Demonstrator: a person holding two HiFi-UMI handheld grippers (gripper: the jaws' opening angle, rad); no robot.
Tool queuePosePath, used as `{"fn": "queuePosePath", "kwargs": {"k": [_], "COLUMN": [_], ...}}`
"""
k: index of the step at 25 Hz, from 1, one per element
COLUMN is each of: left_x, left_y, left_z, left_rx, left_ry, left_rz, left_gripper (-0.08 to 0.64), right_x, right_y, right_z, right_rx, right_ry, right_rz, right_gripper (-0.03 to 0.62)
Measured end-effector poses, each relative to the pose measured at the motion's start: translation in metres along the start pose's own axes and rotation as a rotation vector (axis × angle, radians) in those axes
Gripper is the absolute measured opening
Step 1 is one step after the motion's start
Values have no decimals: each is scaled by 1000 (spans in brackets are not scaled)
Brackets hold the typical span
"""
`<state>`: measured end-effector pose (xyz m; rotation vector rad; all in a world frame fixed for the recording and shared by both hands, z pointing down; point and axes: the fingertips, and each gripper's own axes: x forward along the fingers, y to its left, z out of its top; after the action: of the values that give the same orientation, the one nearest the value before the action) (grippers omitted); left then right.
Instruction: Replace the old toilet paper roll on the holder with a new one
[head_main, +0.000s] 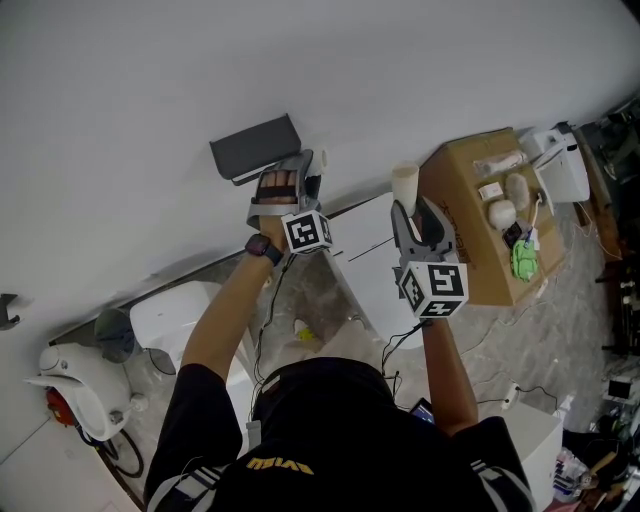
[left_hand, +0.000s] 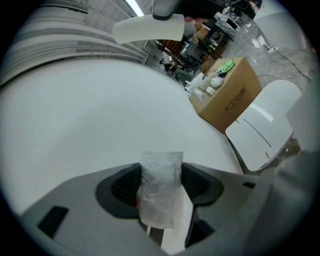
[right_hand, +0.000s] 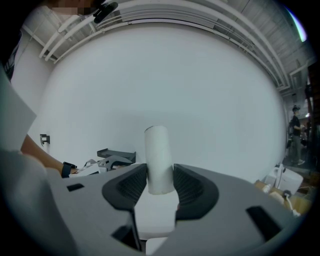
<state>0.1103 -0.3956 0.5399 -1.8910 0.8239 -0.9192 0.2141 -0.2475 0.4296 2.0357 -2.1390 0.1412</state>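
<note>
Two grippers are up at the white wall, and both are loaded. The left gripper sits just below the dark holder, close against it. Its jaws are clamped on a wrapped roll, the crinkled wrap sticking out past the pads. The right gripper hangs to the right of the holder, well apart from it. It's clenched on a bare white tube that pokes up above the jaws. Further right of the holder, beyond that gripper, sits a cardboard box.
</note>
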Motion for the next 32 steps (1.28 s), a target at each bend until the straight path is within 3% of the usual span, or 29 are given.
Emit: {"fn": "queuePosePath", "kwargs": {"k": [10, 15, 32], "left_x": [2, 4, -13], "left_y": [-7, -13, -7], "left_z": [-4, -26, -60], "left_rx": [11, 15, 18], "left_ry": [24, 97, 145], "left_rz": [-23, -42, -31], "left_gripper": [264, 262, 262], "right_x": [1, 0, 15], "right_y": [3, 3, 23], "right_z": [2, 2, 12], "right_rx": [2, 2, -17], "right_ry": [-8, -9, -34], "right_rz": [4, 4, 46], "right_gripper": [166, 166, 166]}}
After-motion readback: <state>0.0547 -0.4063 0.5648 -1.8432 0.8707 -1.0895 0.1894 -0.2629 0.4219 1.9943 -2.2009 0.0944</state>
